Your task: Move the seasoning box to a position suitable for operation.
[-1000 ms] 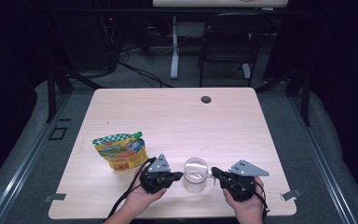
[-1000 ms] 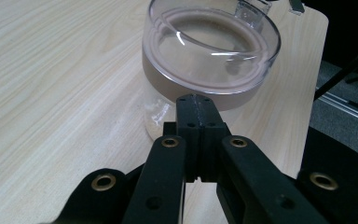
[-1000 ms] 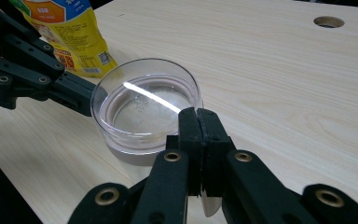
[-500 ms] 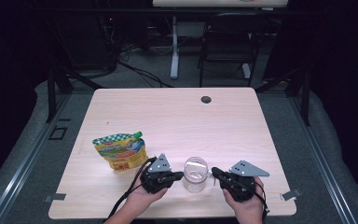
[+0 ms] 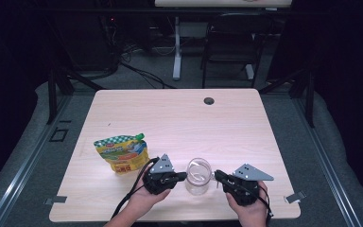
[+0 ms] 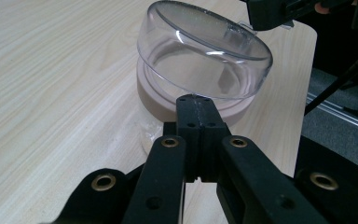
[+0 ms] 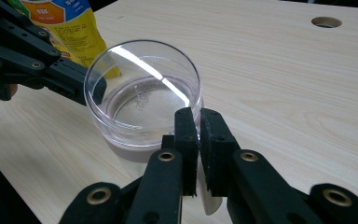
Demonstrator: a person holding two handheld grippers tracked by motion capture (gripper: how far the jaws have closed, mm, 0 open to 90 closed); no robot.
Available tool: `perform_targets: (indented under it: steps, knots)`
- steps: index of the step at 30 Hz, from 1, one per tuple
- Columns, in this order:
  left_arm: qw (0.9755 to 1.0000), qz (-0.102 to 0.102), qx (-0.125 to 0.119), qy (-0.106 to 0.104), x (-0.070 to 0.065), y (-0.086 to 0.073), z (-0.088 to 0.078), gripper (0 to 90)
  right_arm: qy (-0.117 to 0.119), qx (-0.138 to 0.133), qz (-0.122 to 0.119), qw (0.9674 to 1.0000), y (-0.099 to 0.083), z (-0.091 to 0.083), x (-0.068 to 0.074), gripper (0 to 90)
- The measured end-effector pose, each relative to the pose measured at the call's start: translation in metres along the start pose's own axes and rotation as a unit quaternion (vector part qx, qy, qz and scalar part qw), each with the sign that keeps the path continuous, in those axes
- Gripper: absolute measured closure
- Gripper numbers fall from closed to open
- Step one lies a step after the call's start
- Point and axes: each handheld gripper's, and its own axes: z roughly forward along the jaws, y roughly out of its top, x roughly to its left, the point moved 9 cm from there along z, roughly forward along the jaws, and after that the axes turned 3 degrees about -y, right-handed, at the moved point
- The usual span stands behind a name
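Pale wood-grain table (image 5: 179,118) under a fixed overhead camera, with dark floor and desk legs beyond its far edge and a round cable hole (image 5: 209,100) near that edge. Close to the near edge stands a clear plastic jar (image 5: 198,176), upright, its lower part holding a pale pinkish content visible in both gripper views. Left of the jar lies a yellow pouch (image 5: 122,152) with a green cap, apart from the jar.

Left gripper (image 5: 183,176): held in the person's left hand (image 5: 144,201), pointing toward the jar from its left. Its jaws are pressed together with no gap, and the tip meets the jar's clear upper rim (image 6: 200,46); whether the thin wall is pinched between the pads cannot be told.

Right gripper (image 5: 216,175): held in the person's right hand (image 5: 248,210), pointing toward the jar from its right. Its jaws stand almost together, a narrow slit between them, having just parted slightly; the jar's near wall (image 7: 193,109) sits at that slit, and a firm pinch cannot be confirmed. Grey three-cornered plates top both grippers, and a black cable (image 5: 130,196) trails from the left one.
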Motion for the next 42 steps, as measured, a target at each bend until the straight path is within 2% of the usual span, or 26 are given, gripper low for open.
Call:
perform_targets:
  steps: [9,30,38,42]
  knots:
    - [1.0000,0.002,-0.007,-0.001,-0.0005,0.0050,-0.0004,90.0,0.006,-0.003,0.011,0.9999,-0.0010,0.0004,-0.0014,86.0]
    - [1.0000,0.001,-0.004,0.001,0.0019,0.0028,0.0020,90.0,0.001,0.007,0.022,0.9997,-0.0063,0.0024,-0.0038,87.4]
    - [1.0000,0.001,-0.003,0.002,0.0019,0.0026,0.0019,90.0,0.006,-0.001,0.048,0.9988,-0.0077,0.0027,-0.0051,86.9]
    - [1.0000,0.002,-0.004,0.001,0.0019,0.0028,0.0020,90.0,0.013,-0.011,0.073,0.9972,-0.0090,0.0033,-0.0064,86.4]
